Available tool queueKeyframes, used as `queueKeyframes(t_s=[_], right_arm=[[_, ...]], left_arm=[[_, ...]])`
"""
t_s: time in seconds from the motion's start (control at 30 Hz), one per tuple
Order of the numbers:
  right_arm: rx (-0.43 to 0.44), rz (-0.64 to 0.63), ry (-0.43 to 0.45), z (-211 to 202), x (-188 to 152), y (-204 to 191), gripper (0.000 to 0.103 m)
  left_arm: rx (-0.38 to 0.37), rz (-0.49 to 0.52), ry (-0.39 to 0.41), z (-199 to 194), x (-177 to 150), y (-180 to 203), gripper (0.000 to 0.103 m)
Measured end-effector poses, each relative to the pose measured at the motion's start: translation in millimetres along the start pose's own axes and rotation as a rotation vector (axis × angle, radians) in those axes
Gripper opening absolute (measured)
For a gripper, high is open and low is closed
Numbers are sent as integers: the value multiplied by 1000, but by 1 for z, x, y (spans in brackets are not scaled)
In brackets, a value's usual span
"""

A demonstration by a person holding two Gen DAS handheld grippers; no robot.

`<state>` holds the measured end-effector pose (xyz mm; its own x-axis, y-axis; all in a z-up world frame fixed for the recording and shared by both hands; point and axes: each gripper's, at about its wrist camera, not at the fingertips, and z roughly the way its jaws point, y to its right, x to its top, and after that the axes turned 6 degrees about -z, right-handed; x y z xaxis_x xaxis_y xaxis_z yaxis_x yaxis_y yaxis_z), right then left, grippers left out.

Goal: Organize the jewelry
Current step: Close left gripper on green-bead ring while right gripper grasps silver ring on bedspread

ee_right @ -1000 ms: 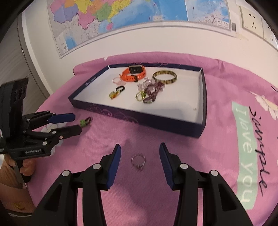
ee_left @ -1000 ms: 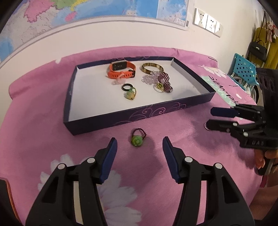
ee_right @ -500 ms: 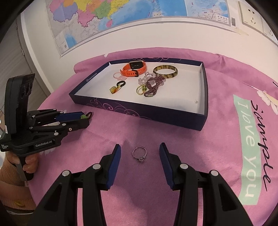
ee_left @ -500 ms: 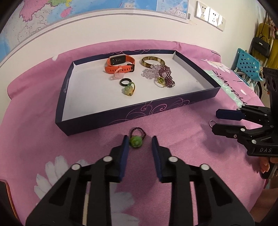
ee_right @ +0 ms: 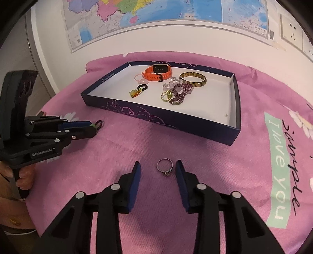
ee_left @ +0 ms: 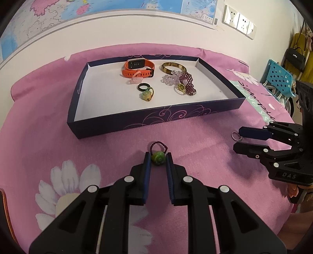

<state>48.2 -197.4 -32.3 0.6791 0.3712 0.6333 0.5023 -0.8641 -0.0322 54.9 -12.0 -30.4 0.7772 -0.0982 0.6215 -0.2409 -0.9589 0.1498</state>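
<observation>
Where the pink flowered cloth (ee_left: 58, 136) spreads under a wall map (ee_left: 97, 11), white sockets (ee_left: 239, 21) and a blue perforated chair (ee_left: 279, 78): left gripper (ee_left: 158, 159) narrowed onto the green bead ring with dark red beaded loop (ee_left: 158, 155), pads touching the bead, loop pointing away toward the navy cardboard tray (ee_left: 156, 119). Inside the tray, orange watch (ee_left: 138, 68), amber bangle (ee_left: 173, 67), purple beaded bracelet (ee_left: 187, 83).

Seen from the right wrist: right gripper (ee_right: 158, 172) wide apart, holding nothing, straddling the silver stone-set ring (ee_right: 165, 167) flat on the cloth, stone toward the camera, just short of the tray (ee_right: 176, 125). Left gripper (ee_right: 92, 129) low at left, red loop peeking past its tips.
</observation>
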Motion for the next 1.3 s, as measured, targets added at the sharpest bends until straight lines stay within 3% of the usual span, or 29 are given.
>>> queueKeyframes(t_s=[0.2,0.43,0.5,0.67,0.87,1.03,1.17,1.3], right_arm=[[-12,8,-3,1,-1,3,16],[-27,-3,-1,1,0,0,13],[-20,4,10,-1,0,1,5],[-8,14,8,-1,1,3,6],[9,15,4,0,-2,1,27],[-7,-15,-4,2,0,-5,28],[-29,-22,-6,4,1,-4,14],[-29,-28,-4,4,1,-6,8]], left_arm=[[-1,0,0,1,0,-1,17],[-3,6,1,2,2,2,21],[2,9,2,2,2,3,21],[16,15,3,3,2,5,20],[12,10,2,3,1,5,20],[11,9,2,3,2,4,20],[10,8,2,3,1,4,20],[10,5,2,2,2,3,18]])
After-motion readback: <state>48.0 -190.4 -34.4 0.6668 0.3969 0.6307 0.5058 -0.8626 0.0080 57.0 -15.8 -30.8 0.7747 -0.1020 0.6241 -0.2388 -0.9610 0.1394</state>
